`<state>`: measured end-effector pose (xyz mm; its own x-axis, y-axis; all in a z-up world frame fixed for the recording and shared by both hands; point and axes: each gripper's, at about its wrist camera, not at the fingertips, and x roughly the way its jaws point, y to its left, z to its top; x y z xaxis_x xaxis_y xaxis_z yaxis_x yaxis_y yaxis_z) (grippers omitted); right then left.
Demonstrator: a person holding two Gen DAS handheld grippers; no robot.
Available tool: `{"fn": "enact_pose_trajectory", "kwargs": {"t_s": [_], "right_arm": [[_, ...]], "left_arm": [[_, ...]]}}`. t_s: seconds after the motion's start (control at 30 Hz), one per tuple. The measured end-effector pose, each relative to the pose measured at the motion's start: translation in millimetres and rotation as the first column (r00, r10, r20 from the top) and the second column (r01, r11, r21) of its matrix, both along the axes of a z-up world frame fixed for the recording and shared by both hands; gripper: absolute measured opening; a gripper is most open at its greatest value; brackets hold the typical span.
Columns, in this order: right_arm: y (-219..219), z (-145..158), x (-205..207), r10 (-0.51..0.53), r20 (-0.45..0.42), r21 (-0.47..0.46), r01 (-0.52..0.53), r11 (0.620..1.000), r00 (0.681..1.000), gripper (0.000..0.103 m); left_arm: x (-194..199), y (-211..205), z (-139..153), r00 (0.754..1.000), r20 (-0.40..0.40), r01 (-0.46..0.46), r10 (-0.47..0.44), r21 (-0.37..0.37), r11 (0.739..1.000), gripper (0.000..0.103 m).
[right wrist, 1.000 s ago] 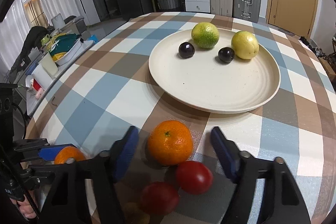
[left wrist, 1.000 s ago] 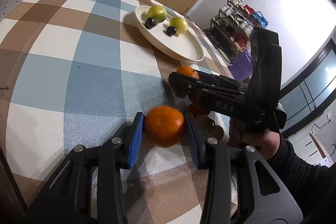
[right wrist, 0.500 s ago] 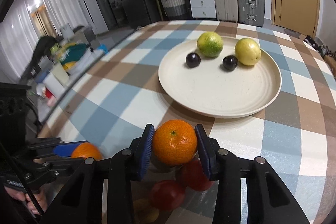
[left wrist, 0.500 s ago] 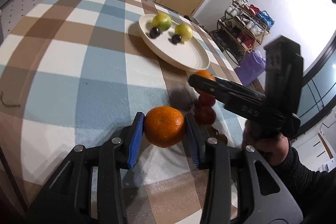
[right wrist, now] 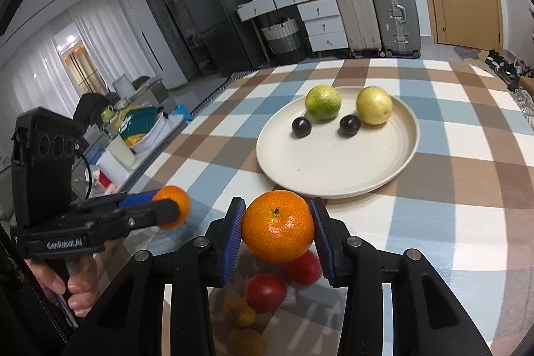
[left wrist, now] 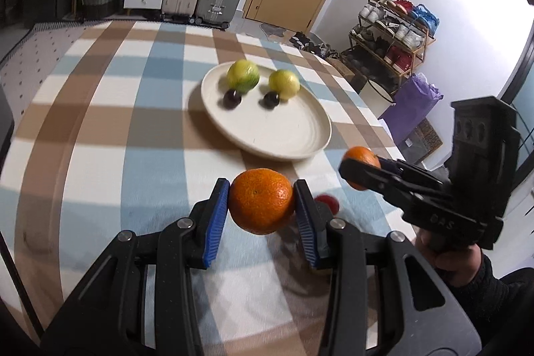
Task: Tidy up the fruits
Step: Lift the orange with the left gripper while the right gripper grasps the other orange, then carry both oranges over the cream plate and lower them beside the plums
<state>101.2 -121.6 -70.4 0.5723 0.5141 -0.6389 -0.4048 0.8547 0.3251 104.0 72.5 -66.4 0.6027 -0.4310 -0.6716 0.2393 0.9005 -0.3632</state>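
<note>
Here, line by line:

Left gripper: blue ribbed pads pinch a round orange mandarin on both flanks; the fruit hangs clear of the cloth, over the table's near middle, just short of the plate's near rim.

Left mandarin's look: bright orange, pebbled skin, a small dark dot on its top, slightly flattened sphere.

Right gripper: its blue pads press on a second mandarin, lifted above the table near its close edge.

Right mandarin's look: glossy, dimpled peel, green-brown stem scar facing up; wider than the pads that grip it.

Plate: cream, round, shallow, ridged rim; sits toward the table's far half.

On the plate: a green-yellow lime and a paler yellow lemon along the far rim, side by side but apart; two dark plums in front of them, one below each citrus.

Table: checked cloth in blue, brown and white.

Under the right gripper: two red tomatoes touching each other, and two small brownish fruits closer to the near edge, blurred.

Hands: a hand grips the left tool's handle; another hand, dark-sleeved, grips the right tool.
</note>
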Motion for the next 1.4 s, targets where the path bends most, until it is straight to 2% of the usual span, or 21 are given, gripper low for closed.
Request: {"fn": "enact_pose_trajectory", "kwargs": {"t_s": [0.2, 0.4, 0.53, 0.67, 0.9, 1.4], "right_arm": [[-16.1, 11.6, 9.7, -0.034, 0.026, 0.005, 0.034, 0.999, 0.999, 0.040], [-21.8, 21.6, 27.8, -0.059, 0.054, -0.029, 0.061, 0.998, 0.997, 0.040], [-24.9, 25.8, 46.6, -0.066, 0.057, -0.023, 0.067, 0.997, 0.996, 0.040], [-26.2, 25.4, 64.3, -0.080, 0.054, -0.024, 0.081, 0.996, 0.995, 0.040], [-24.3, 13.4, 99.4, -0.100, 0.039, -0.079, 0.103, 0.992, 0.994, 0.040], [-22.3, -8.2, 125.4, -0.110, 0.002, -0.092, 0.110, 0.990, 0.994, 0.040]], "left_arm": [[35.6, -16.9, 11.5, 0.999, 0.021, -0.043, 0.042, 0.055, 0.998, 0.036], [74.3, -37.8, 18.8, 0.999, 0.032, -0.039, 0.036, 0.102, 0.994, 0.036], [97.6, -47.8, 17.7, 0.996, 0.049, -0.079, 0.072, 0.141, 0.987, 0.036], [124.0, -54.6, 8.5, 0.995, 0.022, -0.098, 0.096, 0.126, 0.987, 0.036], [158.4, -64.7, -6.9, 0.997, -0.010, -0.074, 0.076, 0.129, 0.989, 0.036], [189.5, -82.7, -28.0, 0.998, -0.051, -0.028, 0.036, 0.143, 0.989, 0.036]]}}
